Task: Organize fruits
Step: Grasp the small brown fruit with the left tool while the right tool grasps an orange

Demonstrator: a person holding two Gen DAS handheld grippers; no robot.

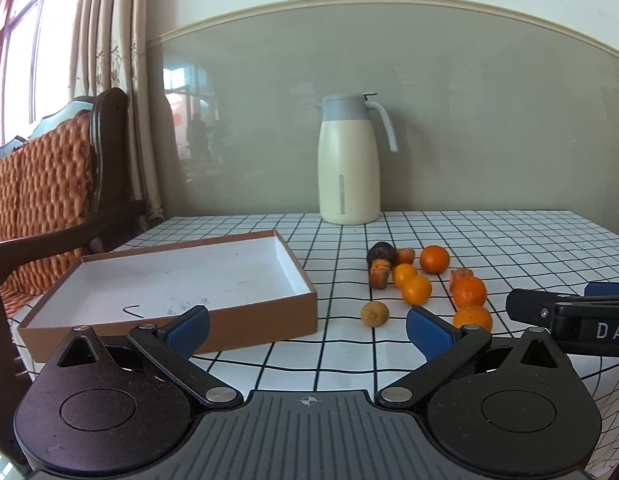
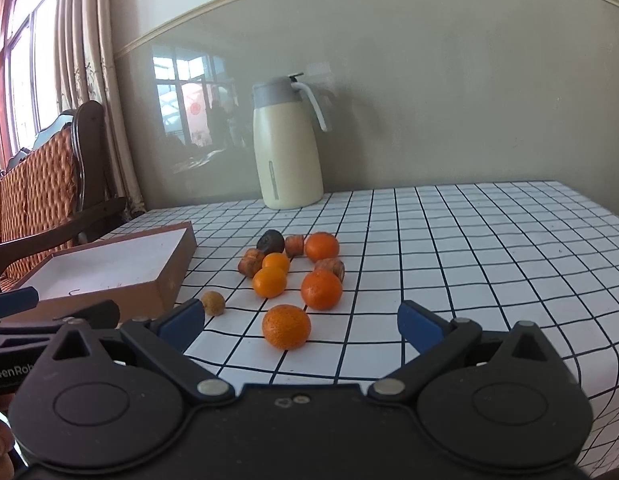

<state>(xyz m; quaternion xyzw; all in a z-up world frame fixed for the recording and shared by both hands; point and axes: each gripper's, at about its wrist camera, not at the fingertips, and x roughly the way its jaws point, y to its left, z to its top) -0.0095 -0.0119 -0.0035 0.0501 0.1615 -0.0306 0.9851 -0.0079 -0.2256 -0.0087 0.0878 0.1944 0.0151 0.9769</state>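
Observation:
Several orange mandarins [image 2: 286,327] lie loose on the checked tablecloth, with a dark round fruit [image 2: 270,241], brown-orange chunks [image 2: 251,262] and a small tan fruit [image 2: 213,303]. A shallow brown box [image 1: 237,322] with a white inside stands empty to their left. My left gripper [image 1: 307,330] is open near the box's front right corner, nothing between its blue pads. My right gripper [image 2: 301,326] is open just before the nearest mandarin, not touching it. In the left wrist view the same mandarins [image 1: 416,290] lie ahead to the right, and the right gripper's side [image 1: 569,316] pokes in.
A cream thermos jug [image 1: 348,164] with a grey lid stands at the back by the wall. A wooden sofa [image 1: 49,184] with orange cushions sits left of the table [image 2: 489,248]. The table's front edge falls away at the lower right.

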